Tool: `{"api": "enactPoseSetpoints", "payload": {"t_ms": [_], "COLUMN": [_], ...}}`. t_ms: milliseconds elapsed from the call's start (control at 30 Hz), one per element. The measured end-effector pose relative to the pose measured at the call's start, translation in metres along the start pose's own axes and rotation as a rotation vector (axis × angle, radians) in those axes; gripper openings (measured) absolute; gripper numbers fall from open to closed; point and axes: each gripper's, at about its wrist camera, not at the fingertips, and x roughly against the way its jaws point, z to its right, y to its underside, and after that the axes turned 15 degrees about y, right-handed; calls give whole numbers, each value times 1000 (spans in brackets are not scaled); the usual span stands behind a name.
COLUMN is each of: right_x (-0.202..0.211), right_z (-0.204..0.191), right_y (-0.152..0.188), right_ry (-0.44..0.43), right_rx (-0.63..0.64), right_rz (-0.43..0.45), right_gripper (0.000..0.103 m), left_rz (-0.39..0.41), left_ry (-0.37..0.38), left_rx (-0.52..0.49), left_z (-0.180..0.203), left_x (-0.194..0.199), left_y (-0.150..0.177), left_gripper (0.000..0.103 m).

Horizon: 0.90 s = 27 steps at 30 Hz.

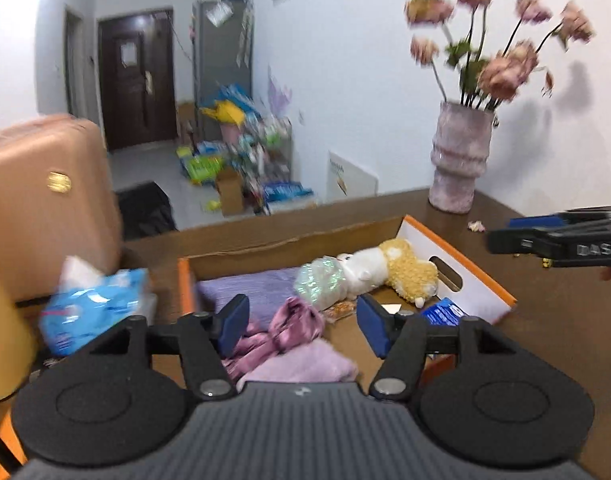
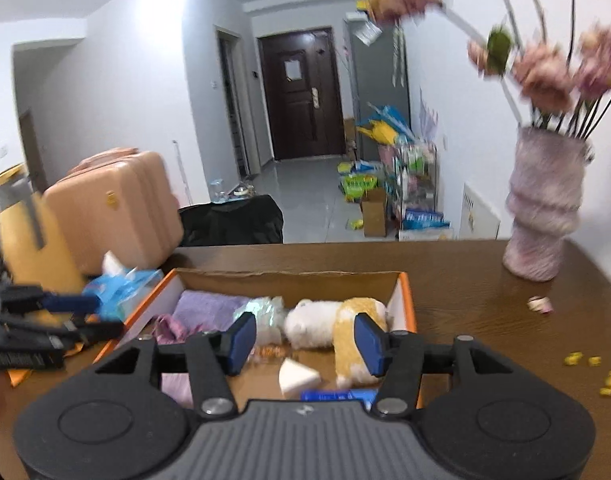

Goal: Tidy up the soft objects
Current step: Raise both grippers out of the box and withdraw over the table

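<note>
1. Hovering above the near end of the cardboard box (image 1: 457,258), the left gripper (image 1: 301,326) has its jaws spread wide and holds nothing; the right gripper (image 2: 303,340) hangs over the same box, jaws likewise apart and empty.
2. Inside the box lie a purple towel (image 1: 249,290), a crumpled pink cloth (image 1: 289,326), a white and yellow plush toy (image 1: 389,270) and a shiny wrapped bundle (image 1: 319,280); the toy touches the bundle.
3. The box sits on a brown table (image 2: 485,320); a tissue pack (image 1: 93,308) lies just beside it, and a vase (image 2: 541,208) of pink flowers stands well apart.
</note>
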Motion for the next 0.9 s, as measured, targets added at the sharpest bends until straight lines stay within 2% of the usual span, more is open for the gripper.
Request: {"api": "enactPoseSetpoints", "payload": {"t_ms": [33, 100, 167, 233, 300, 467, 567, 633, 733, 900], "right_x": [17, 52, 89, 121, 145, 180, 187, 185, 189, 186], "right_z": [1, 3, 0, -4, -8, -12, -9, -10, -13, -9], "right_y": [6, 21, 44, 77, 108, 182, 207, 211, 213, 214], "right_ry": [-1, -15, -10, -7, -22, -40, -77, -72, -25, -40], "right_rx": [15, 38, 67, 90, 95, 9, -43, -40, -30, -43], "right_rz": [16, 53, 108, 166, 183, 118, 66, 43, 64, 63], "right_gripper": [60, 70, 81, 82, 83, 83, 83, 83, 83, 82], "left_rz": [20, 64, 96, 89, 90, 75, 48, 49, 60, 35], "left_ry": [-16, -46, -59, -57, -59, -48, -58, -65, -53, -32], "left_rx": [-11, -35, -23, -4, 66, 203, 203, 198, 202, 187], "left_z": [5, 16, 28, 38, 49, 66, 69, 71, 74, 84], "left_x": [15, 50, 75, 93, 112, 147, 156, 158, 158, 146], "left_y": [6, 27, 55, 85, 120, 180, 187, 186, 184, 184], "left_gripper": [66, 80, 82, 82, 82, 82, 82, 82, 82, 82]}}
